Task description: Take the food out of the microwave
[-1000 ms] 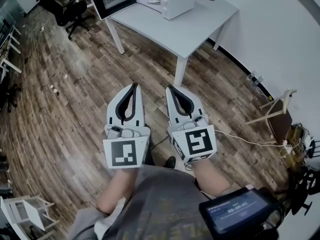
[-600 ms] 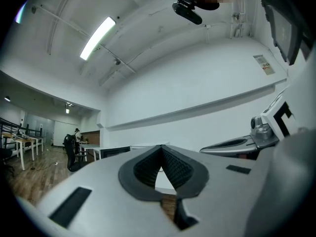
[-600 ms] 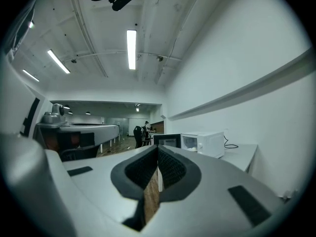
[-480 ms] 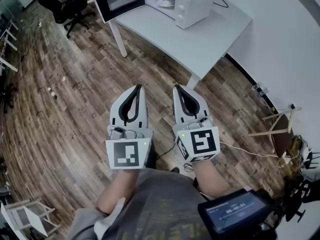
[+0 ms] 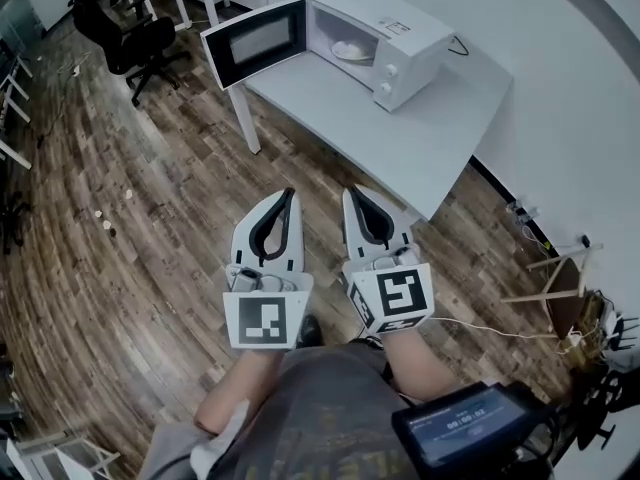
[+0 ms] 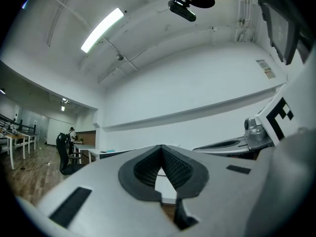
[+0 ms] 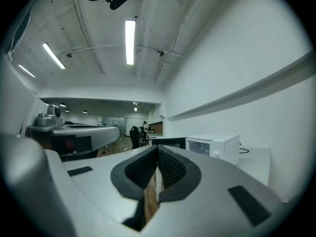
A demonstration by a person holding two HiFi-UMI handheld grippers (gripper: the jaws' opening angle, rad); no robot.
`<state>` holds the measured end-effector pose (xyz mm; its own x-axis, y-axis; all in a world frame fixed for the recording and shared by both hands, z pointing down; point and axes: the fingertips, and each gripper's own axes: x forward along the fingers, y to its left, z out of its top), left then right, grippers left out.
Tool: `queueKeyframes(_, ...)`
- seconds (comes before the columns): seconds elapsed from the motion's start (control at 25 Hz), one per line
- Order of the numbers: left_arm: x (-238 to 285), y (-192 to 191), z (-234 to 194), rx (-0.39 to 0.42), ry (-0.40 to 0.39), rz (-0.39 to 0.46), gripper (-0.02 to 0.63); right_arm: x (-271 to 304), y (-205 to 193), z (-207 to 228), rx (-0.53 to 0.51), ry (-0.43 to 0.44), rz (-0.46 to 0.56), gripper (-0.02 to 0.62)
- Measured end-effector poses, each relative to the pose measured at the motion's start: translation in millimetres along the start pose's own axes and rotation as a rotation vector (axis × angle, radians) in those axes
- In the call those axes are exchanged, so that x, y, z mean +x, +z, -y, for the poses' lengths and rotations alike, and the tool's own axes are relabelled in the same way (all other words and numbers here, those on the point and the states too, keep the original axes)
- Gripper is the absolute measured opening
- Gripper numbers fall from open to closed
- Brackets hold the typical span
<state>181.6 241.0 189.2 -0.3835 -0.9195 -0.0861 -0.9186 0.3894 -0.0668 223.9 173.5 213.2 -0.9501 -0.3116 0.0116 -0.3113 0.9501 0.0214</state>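
On the white table (image 5: 420, 143), at its far end, stands the white microwave (image 5: 395, 38), which serves as the reference point. Its door (image 5: 255, 43) is swung fully open to the left, exposing the lit cavity. Inside the cavity, on the floor of the oven, lies a pale dish (image 5: 350, 50) carrying the food (image 5: 345, 47); the food is too small to identify. A dark cable (image 5: 460, 44) runs from the microwave's rear across the tabletop.

Well short of the microwave, over the wooden floor (image 5: 120, 228) and just off the table's near corner, the left gripper (image 5: 290, 194) and the right gripper (image 5: 349, 194) are held side by side, both pointing toward the oven. Neither touches the table, the door or the dish. Each gripper view shows its two dark ribbed pads meeting at the tip, so both sets of jaws are closed, with nothing between them. The right gripper lies nearer the table's edge; the left lies on the side of the open door.

Beyond the open door stands a black office chair (image 5: 150, 38) on the floor.
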Motion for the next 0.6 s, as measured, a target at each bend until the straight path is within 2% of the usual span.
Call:
queueKeyframes(0.32, 40, -10, -37, -0.008, -0.015, -0.002, 0.006, 56, 4, 9, -0.013, -0.023, 0.000, 0.006)
queueKeyframes(0.6, 73, -32, -68, -0.028, 0.005, -0.028, 0.006, 97, -12, 13, -0.018, -0.013, -0.012, 0.007)
